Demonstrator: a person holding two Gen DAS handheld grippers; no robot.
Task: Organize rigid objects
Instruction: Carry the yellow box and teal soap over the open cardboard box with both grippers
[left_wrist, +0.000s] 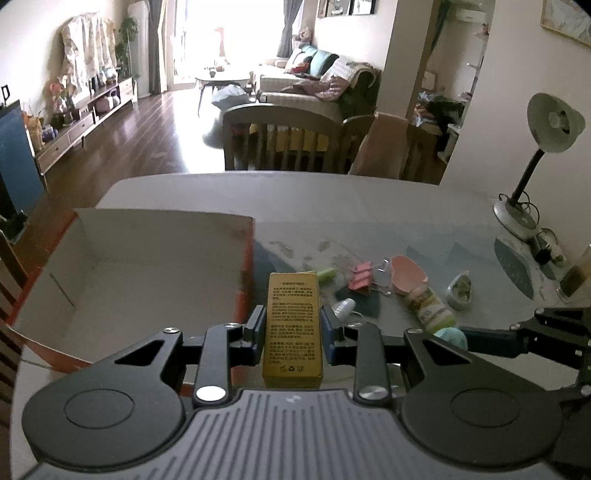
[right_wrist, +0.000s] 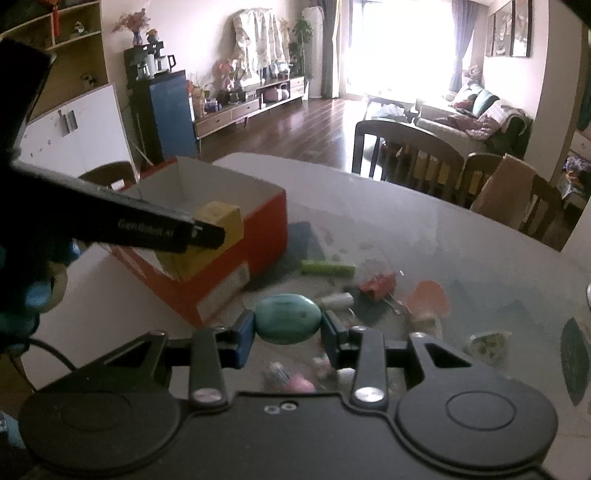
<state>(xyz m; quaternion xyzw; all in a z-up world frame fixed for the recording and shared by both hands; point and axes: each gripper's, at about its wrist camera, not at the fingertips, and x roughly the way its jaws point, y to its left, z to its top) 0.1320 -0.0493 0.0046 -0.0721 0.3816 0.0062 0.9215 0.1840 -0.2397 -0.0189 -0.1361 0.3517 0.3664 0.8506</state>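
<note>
Cardboard makes the yellow carton (left_wrist: 293, 328) light and stiff but crushable, so the left hand-held gripper (left_wrist: 293, 332) pinches it across its narrow sides at mid-length, near the rim of the red box (left_wrist: 162, 254). A smooth, hard turquoise oval (right_wrist: 288, 318) sits clamped end to end in the right hand-held gripper (right_wrist: 288, 328) above the surface (right_wrist: 443, 236); its rounded ends look likely to slip, so a steady squeeze seems wise.
</note>
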